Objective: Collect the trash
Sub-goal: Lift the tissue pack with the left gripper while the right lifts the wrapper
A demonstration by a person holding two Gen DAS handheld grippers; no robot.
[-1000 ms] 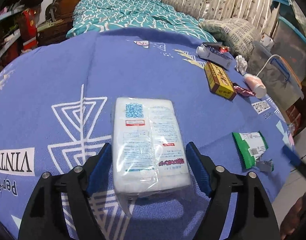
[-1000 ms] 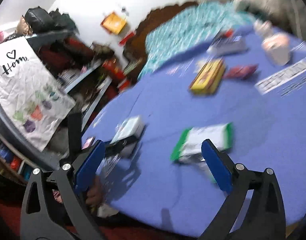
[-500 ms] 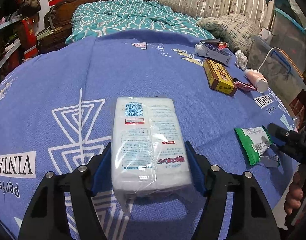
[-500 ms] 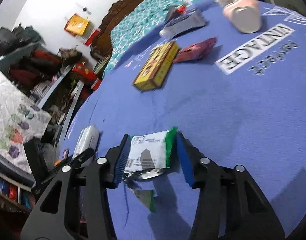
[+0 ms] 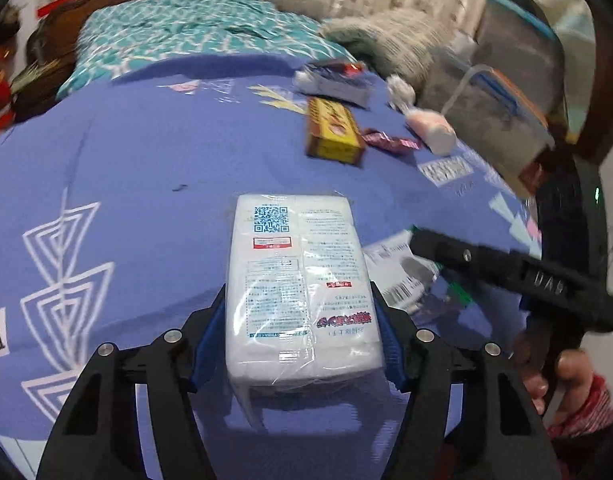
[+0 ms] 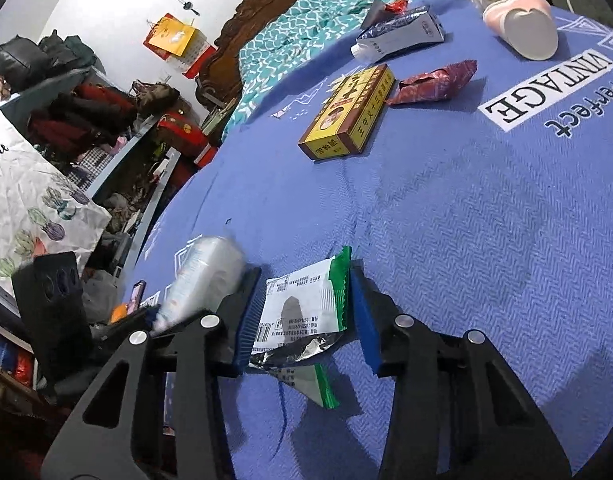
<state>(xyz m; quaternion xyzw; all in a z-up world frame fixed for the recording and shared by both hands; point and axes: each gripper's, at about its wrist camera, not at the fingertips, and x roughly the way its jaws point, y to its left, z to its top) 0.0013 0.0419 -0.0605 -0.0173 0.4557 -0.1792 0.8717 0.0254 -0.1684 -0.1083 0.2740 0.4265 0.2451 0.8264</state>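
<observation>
Up off the blue tablecloth (image 6: 486, 220) comes the white tissue pack (image 5: 300, 280), which lay flat half a second ago, and the green-edged wrapper (image 6: 302, 312) has lifted with it! Largest first: the cloth spreads wide. The left gripper (image 5: 298, 344) pinches the tissue pack by its long sides, near the cloth's near edge. Just beside it, the right gripper (image 6: 302, 312) clamps the wrapper, blue pads (image 6: 364, 320) pressed on both edges. Toward the far edge lie the yellow box (image 6: 348, 114), the tube (image 6: 398, 34), the pink bottle (image 6: 524, 28) and the red foil wrapper (image 6: 434, 82).
</observation>
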